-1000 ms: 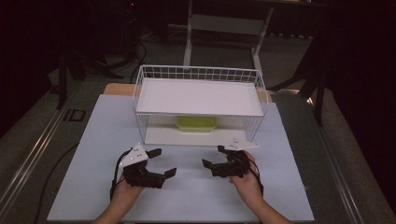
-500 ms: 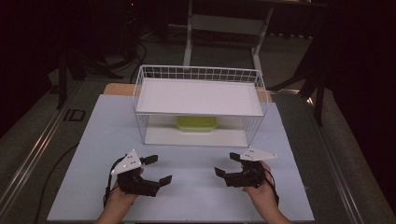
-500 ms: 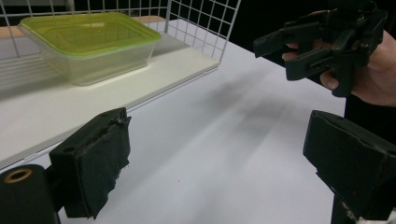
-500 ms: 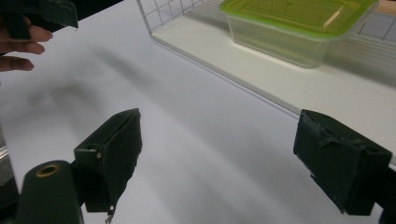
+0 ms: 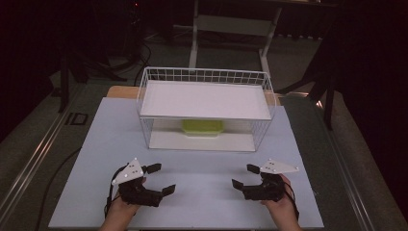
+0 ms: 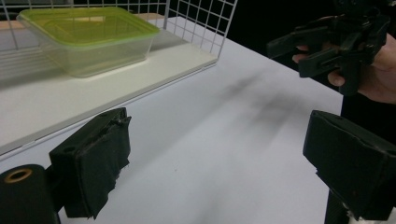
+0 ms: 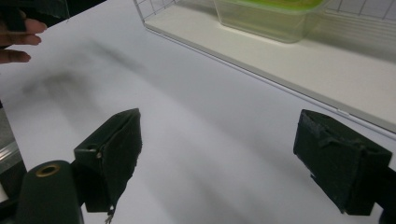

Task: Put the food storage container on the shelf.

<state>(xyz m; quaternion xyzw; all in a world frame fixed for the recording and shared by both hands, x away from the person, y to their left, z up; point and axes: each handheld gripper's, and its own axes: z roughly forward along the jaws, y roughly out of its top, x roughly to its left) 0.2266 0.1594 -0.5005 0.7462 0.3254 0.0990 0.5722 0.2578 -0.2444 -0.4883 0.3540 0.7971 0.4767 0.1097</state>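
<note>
A clear plastic box with a green lid (image 5: pixel 202 127) sits on the lower board of a white wire rack (image 5: pixel 144 103) at the table's middle. My left gripper (image 5: pixel 162 178) is near the front edge on the left, open, with nothing between its jaws. On the right, my right gripper (image 5: pixel 244 176) is open and holds nothing. In the left gripper view, my left gripper (image 6: pixel 219 163) points at bare table, with the box (image 6: pixel 88 37) up left and the right gripper (image 6: pixel 334 44) up right. The right gripper view has my right gripper (image 7: pixel 226 158) over bare table and the box (image 7: pixel 271 18) at the top.
The rack has a flat white top shelf (image 5: pixel 204 99) and wire sides. A pale table sheet (image 5: pixel 202 192) lies between the two grippers and the rack. Dark floor, cables and stand legs surround the table. A hand's fingers (image 7: pixel 18 39) show at the right gripper view's upper left.
Both hands have drawn back from the rack toward the table's front edge and moved apart. Both sets of jaws have stayed open.
</note>
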